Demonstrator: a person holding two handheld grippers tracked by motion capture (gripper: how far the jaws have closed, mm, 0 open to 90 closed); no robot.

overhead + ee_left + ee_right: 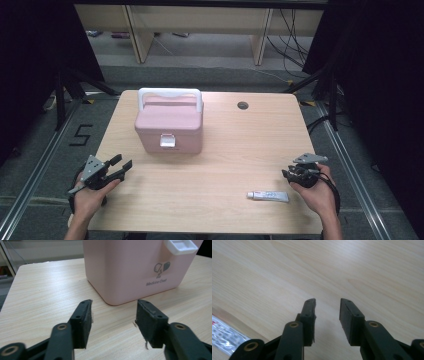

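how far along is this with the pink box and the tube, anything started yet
Nothing looks done: the pink box sits latched shut and the tube lies flat on the table outside it. In hand: nothing; the left gripper is open, pointing at the box, and the right gripper is open over bare wood beside the tube. Any grasping, opening or moving is still ahead.

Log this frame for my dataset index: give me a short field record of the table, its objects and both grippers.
surface: light wooden table
box: pink plastic medicine chest with white handle, lid shut, far left of centre
tube: small white ointment tube, lying flat near the front right
left gripper: open, empty, pointing at the box
right gripper: open, empty, beside the tube
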